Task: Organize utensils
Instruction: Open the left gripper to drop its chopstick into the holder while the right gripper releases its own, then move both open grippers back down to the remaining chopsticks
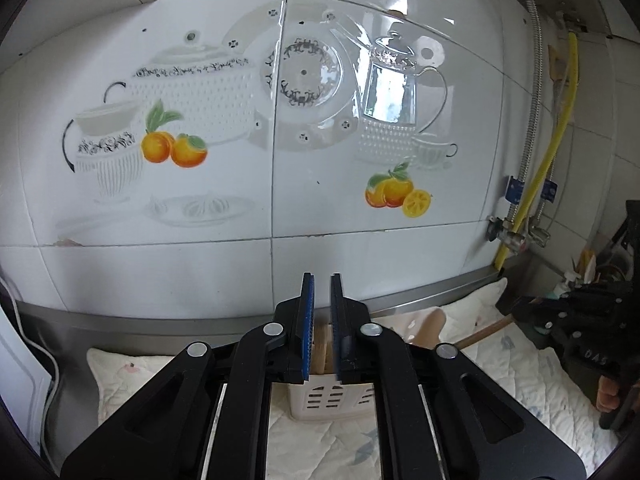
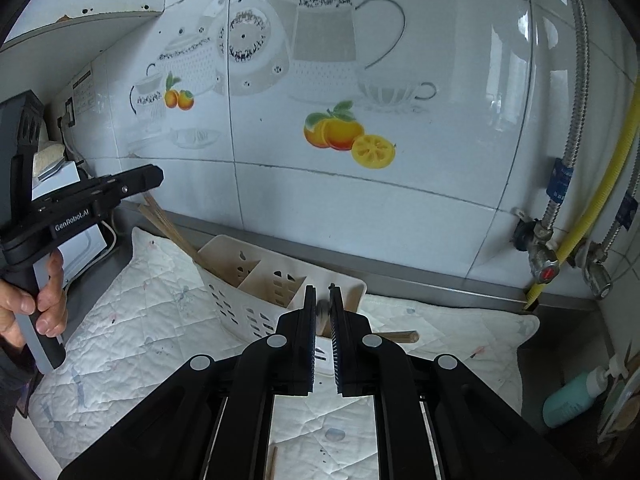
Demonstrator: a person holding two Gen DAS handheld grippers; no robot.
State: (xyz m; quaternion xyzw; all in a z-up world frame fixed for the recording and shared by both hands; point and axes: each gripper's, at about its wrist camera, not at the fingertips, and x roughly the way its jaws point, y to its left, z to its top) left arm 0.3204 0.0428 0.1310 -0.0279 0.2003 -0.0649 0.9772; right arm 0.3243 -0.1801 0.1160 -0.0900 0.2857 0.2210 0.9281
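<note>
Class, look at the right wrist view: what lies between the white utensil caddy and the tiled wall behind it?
In the right wrist view, only a strip of quilted mat and the steel counter edge lie between the utensil caddy and the tiled wall.

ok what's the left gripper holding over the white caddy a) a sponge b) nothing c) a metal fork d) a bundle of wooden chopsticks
d, the left gripper is closed on wooden chopsticks that slant down into the end compartment of the white caddy.
</note>
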